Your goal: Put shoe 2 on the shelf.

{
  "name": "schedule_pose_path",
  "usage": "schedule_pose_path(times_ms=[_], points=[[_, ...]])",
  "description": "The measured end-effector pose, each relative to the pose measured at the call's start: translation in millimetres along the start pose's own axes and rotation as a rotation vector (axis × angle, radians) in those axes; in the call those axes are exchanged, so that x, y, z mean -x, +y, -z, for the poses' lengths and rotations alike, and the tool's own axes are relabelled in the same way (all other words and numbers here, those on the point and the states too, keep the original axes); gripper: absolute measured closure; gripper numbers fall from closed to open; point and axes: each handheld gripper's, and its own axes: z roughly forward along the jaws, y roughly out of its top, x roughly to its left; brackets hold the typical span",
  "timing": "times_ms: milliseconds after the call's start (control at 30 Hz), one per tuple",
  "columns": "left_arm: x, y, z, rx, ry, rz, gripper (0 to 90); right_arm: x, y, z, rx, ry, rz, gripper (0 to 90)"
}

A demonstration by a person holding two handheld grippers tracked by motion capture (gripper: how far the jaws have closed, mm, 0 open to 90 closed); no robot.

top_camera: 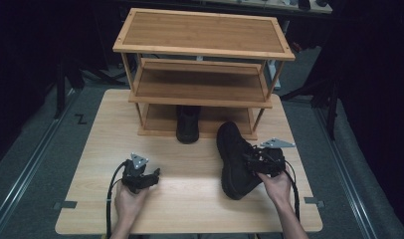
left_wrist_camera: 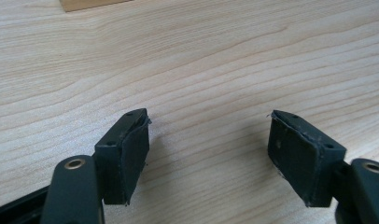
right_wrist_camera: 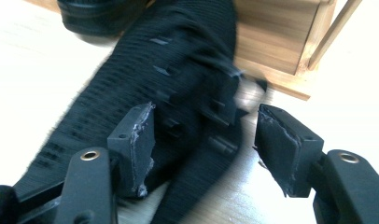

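I count two black shoes, one wooden rack [top_camera: 202, 42] with three shelves, and two claws on my bench [top_camera: 190, 199]. The nearer shoe [top_camera: 233, 159] lies on the bench in front of the rack's right end, toe toward me, and the far shoe [top_camera: 188, 124] sits on the bottom shelf near the middle with its end sticking out over the bench. My right claw [top_camera: 254, 164] is pressed up against the right flank of the nearer shoe, my hand [top_camera: 274, 185] gripping it from behind with the forearm running in from the bottom edge. In the right gripper view its jaws stand spread, and the nearer shoe [right_wrist_camera: 178, 93] lies between and just past them (blurred, so I cannot tell whether either pad touches it). My left claw [top_camera: 152, 177] sits low over bare bench, well apart from both shoes, held in my left hand [top_camera: 129, 199] and pointing to the right. Its jaws are spread wide over the wood grain in the left gripper view, holding nothing.
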Motion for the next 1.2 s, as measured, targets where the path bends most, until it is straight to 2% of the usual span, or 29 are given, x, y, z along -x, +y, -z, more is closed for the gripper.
schedule_pose_path(times_ms=[67, 100, 133, 167, 267, 400, 533, 600, 700, 867, 1000, 1067, 1133, 1200], points=[[0.2, 0.0, -0.1, 0.000, 0.002, -0.001, 29.5, -1.9, 0.9, -5.5, -0.029, 0.000, 0.004, 36.3], [0.3, 0.0, -0.1, 0.000, 0.003, -0.001, 29.5, -2.4, 0.8, -9.4, -0.038, 0.034, -0.002, 32.9], [0.3, 0.0, -0.1, 0.000, 0.003, -0.001, 29.5, -2.4, 0.8, -9.4, -0.038, 0.034, -0.002, 32.9], [0.3, 0.0, -0.1, 0.000, 0.003, -0.002, 29.5, -10.1, 2.6, -17.2, -0.040, 0.067, 0.006, 34.8], [0.3, 0.0, -0.1, 0.000, 0.003, -0.002, 29.5, -20.7, 4.7, -23.3, -0.046, 0.037, 0.038, 36.9], [0.3, 0.0, -0.1, 0.000, 0.003, -0.002, 29.5, -20.9, 3.9, -21.9, -0.046, 0.035, 0.029, 36.2], [0.3, 0.0, -0.1, 0.000, 0.003, -0.002, 29.5, -25.0, 3.9, -18.5, -0.040, 0.035, 0.043, 37.2], [0.3, 0.0, -0.1, 0.000, 0.003, -0.002, 29.5, -31.3, 3.1, -17.3, -0.038, 0.038, 0.066, 39.7], [0.2, 0.0, -0.1, 0.000, 0.003, -0.002, 29.5, -34.6, 1.3, -22.0, -0.062, 0.038, 0.064, 42.6], [0.3, 0.0, -0.1, 0.000, 0.002, -0.001, 29.5, -36.8, -2.8, -31.2, -0.099, 0.069, 0.046, 53.3], [0.3, 0.0, 0.0, 0.000, 0.003, -0.002, 29.5, -39.1, -4.0, -32.6, -0.109, 0.055, 0.065, 60.0], [0.4, 0.0, 0.0, -0.001, 0.003, -0.001, 29.5, -40.1, -4.3, -32.7, -0.112, 0.037, 0.082, 65.5], [0.4, 0.0, 0.0, -0.001, 0.003, -0.001, 29.5, -41.3, -4.1, -31.5, -0.107, 0.029, 0.091, 75.0], [0.5, 0.1, -0.1, -0.001, 0.004, 0.000, 29.5, -43.3, -3.8, -30.8, -0.103, 0.011, 0.090, 78.5]])
